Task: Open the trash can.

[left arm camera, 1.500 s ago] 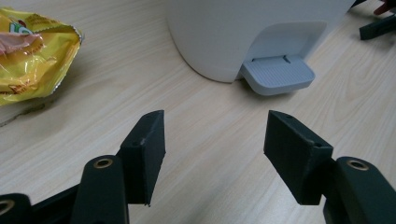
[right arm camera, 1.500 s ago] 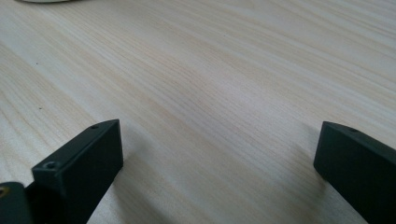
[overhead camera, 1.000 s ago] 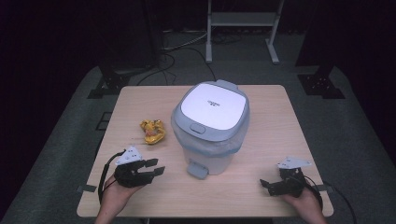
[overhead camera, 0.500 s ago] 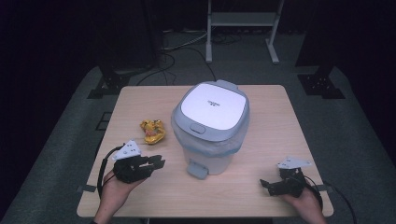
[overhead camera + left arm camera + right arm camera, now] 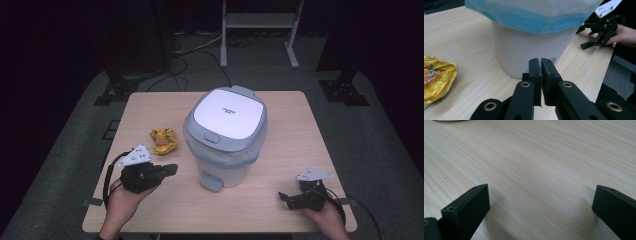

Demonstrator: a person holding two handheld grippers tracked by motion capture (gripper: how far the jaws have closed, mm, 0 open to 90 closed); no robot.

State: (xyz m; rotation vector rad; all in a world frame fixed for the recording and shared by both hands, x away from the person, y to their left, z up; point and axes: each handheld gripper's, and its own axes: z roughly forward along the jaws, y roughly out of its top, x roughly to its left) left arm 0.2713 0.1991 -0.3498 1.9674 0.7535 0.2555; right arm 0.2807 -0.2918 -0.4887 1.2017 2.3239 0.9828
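While the left gripper (image 5: 170, 169) hangs just above the pale wooden table (image 5: 150, 112) near its front left corner, its two black jaws are pressed together with nothing between them, and they point toward the base of the white plastic pedal bin (image 5: 226, 131); the left gripper view shows those jaws meeting in a thin seam right before the bin's white wall (image 5: 524, 47), close to it, though whether they touch it cannot be told. That bin stands upright at the middle of the table; its grey-rimmed lid with a white top panel (image 5: 229, 113) is shut; a blue bag liner (image 5: 250, 155) folds out under the lid's edge; a grey foot pedal (image 5: 210, 181) juts from its base toward the person. A crumpled yellow snack wrapper (image 5: 163, 140) lies flat on the table to the left of the bin, apart from it, and just beyond the left gripper; in the left gripper view it sits at the left edge (image 5: 436, 77). Held in the person's hand (image 5: 325, 216) near the front right corner, the right gripper (image 5: 283, 197) lies low over the wood, well apart from the bin; its jaws are spread wide over bare table (image 5: 536, 170), gripping nothing.
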